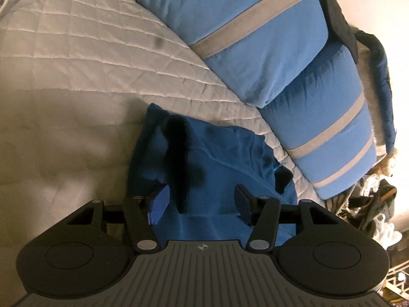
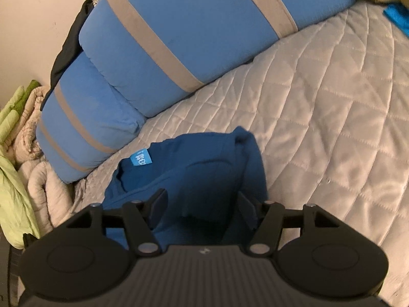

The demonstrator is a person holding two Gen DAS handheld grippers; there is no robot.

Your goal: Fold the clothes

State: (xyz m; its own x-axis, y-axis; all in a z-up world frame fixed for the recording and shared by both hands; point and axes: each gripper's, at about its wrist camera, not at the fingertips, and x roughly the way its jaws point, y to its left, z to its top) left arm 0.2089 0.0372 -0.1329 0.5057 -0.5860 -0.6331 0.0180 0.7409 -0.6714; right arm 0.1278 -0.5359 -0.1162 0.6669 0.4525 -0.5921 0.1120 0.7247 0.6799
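The left gripper [image 1: 202,202] is holding its jaws spread, blue pads clear of the cloth, with a raised fold of the blue top [image 1: 204,158] standing between them and touching neither pad. The right gripper [image 2: 202,209] is likewise standing spread over the same top [image 2: 194,168], a hanging flap of cloth sitting between its jaws without either pad pressing on it.

The top is lying bunched and half folded on the grey quilt [image 1: 76,58], just in front of both grippers. Its neck opening is showing a light blue label [image 2: 141,159] on the side facing the pillows.

Two blue pillows with grey stripes [image 2: 179,51] are lying on the quilt just beyond the top, one overlapping the other, against the wall [image 2: 38,20]. Pale green and beige bedding [image 2: 15,153] is piled beside the pillows' far end in the right wrist view. Another bright blue cloth [image 2: 397,16] is sitting on the quilt well away from the top.
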